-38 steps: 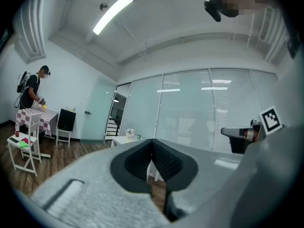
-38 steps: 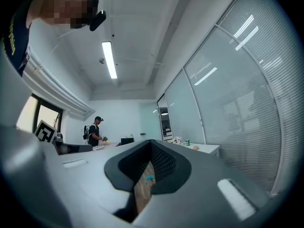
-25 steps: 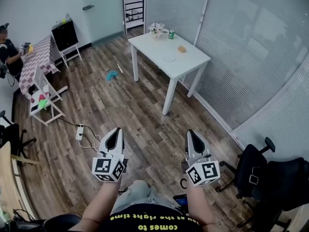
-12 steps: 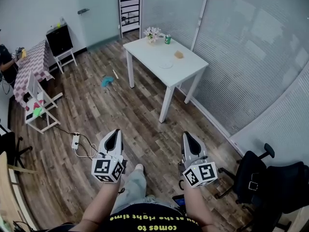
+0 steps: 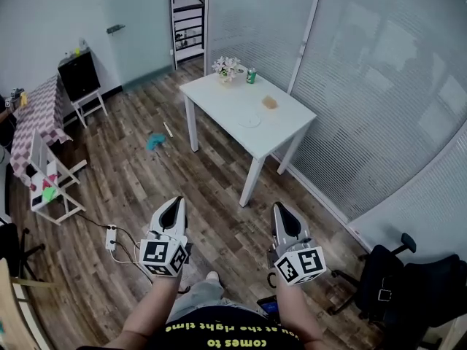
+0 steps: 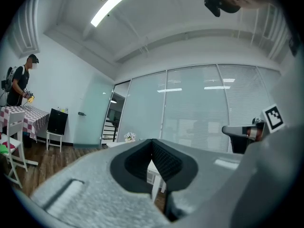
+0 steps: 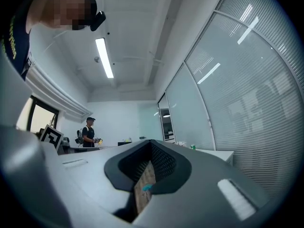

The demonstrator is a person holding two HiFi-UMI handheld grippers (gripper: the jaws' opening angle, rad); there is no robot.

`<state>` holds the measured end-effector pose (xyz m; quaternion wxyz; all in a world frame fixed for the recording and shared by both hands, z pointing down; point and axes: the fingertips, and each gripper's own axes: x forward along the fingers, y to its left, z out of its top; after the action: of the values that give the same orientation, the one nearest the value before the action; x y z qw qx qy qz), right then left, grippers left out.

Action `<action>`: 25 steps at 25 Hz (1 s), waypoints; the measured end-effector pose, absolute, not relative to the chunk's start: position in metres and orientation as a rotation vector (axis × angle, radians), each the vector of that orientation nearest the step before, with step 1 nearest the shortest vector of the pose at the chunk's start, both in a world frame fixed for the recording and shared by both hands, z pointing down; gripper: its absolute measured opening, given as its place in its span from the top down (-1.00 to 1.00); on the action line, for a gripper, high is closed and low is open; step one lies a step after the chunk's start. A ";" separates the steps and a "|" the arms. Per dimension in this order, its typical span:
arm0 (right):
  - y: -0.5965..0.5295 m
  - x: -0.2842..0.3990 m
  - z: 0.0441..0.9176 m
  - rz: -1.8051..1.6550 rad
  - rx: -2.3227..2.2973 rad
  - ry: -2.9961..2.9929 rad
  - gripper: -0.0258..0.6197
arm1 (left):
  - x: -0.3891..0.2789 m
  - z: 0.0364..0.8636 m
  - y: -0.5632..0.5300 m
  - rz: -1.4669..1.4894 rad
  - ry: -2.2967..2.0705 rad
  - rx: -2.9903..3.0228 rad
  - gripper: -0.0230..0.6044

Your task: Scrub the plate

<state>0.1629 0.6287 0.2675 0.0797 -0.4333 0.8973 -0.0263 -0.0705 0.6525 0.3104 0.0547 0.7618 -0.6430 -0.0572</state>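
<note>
scrubbing has not begun: plate [image 5: 249,121] lies on the white table [image 5: 211,93] with a sponge [image 5: 270,102] near it, well apart from left gripper [image 5: 175,201] and right gripper [image 5: 280,210], both closed tight and empty.

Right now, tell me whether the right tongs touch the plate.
Apart. The head view shows the right tongs shut over the floor, well short of the table where the plate lies.
</note>
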 end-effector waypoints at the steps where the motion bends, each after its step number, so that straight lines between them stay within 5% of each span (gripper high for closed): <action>1: 0.617 0.158 0.268 -0.080 -1.297 2.681 0.90 | -0.076 0.310 0.641 -0.173 -1.947 2.317 0.92; 25: 0.459 0.116 0.267 -0.039 -1.378 2.644 0.90 | -0.129 0.312 0.490 -0.151 -1.945 2.334 0.92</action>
<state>0.1165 0.4589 0.2666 0.0800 -0.4607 0.8839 -0.0129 -0.1289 0.4897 0.3124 0.0498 0.7663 -0.6387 -0.0495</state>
